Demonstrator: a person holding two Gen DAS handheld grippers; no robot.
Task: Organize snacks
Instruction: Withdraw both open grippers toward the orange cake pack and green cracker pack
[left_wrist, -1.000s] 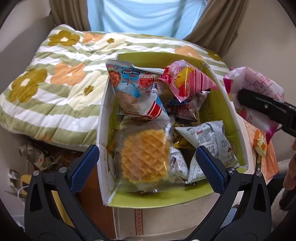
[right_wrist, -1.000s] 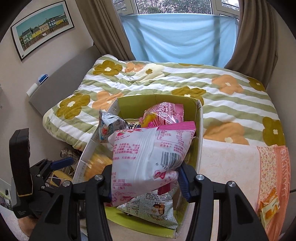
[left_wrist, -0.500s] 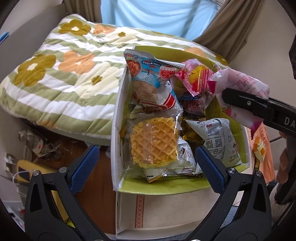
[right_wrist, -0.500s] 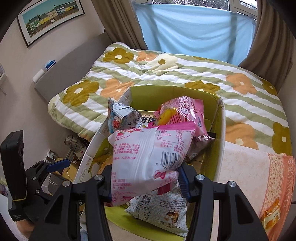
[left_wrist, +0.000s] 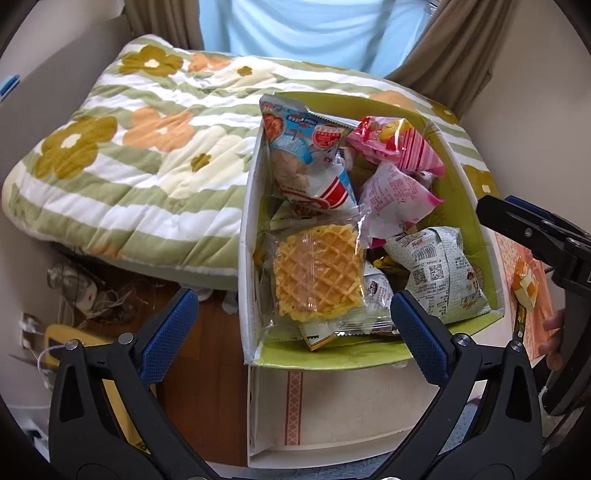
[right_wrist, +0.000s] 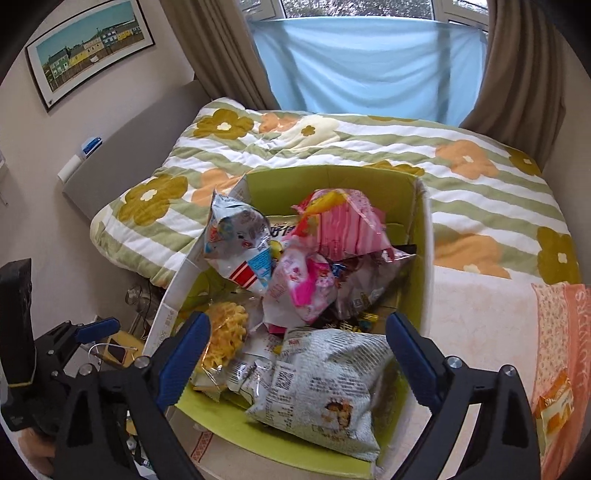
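The right gripper (right_wrist: 295, 354) has just opened wide and holds nothing, the pink and white bag (right_wrist: 299, 288) lies in the green box (right_wrist: 421, 236), and only the left view shows the wide, empty left gripper (left_wrist: 291, 332) pointing at the waffle pack (left_wrist: 317, 273).

Flowered quilt (right_wrist: 332, 155), blue curtain (right_wrist: 369, 62), framed picture (right_wrist: 88, 51) on wall.

soft window daylight, fisheye edges, sharp
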